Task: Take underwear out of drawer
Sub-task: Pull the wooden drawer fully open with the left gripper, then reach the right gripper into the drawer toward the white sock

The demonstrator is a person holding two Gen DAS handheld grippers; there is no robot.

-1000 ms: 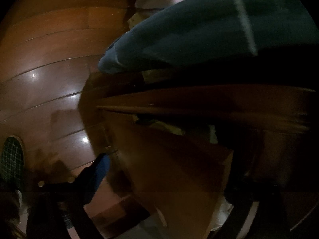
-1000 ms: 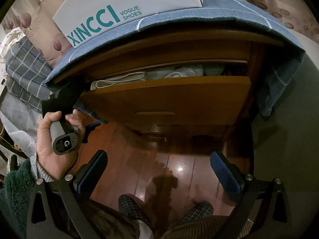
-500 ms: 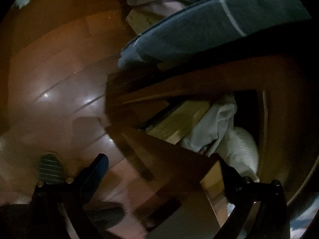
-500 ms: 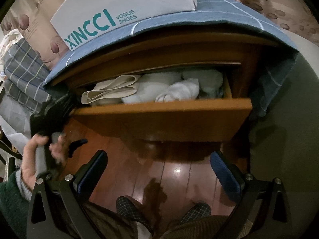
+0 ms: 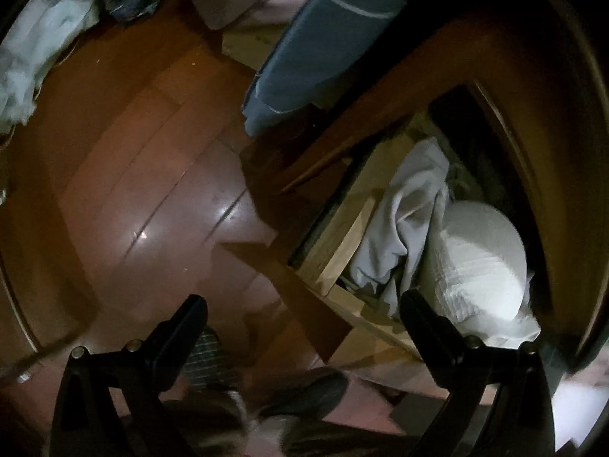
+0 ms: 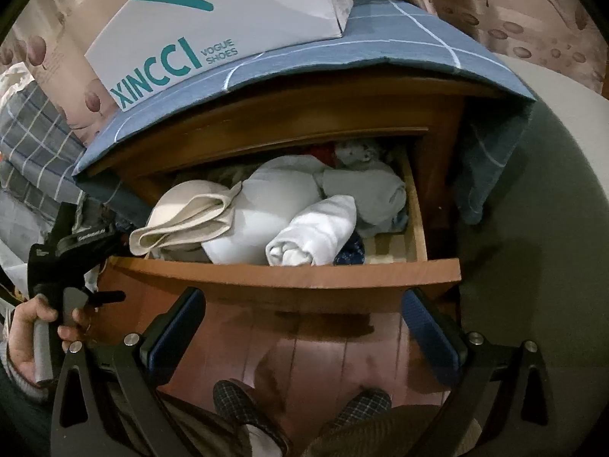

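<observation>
Only the right wrist view shows the shoe box point(image 6: 228, 26) above the drawer point(image 6: 289, 272) and the person's hand point(image 6: 34, 339) gripping the left claw's handle. Rolled white underwear point(image 6: 312, 234) lies inside the drawer, beyond the right claw point(image 6: 302, 323), fingers apart, empty. Left claw point(image 5: 300, 323) gapes too, at the drawer's corner.

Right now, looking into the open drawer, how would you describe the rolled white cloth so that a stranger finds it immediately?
Find the open wooden drawer under the blue checked cover. Just behind its front board, slightly right of the middle, lies the tightly rolled white cloth. Unlike the folded beige fabric at the left and the smooth white mound between them, it is a cylinder.
</observation>
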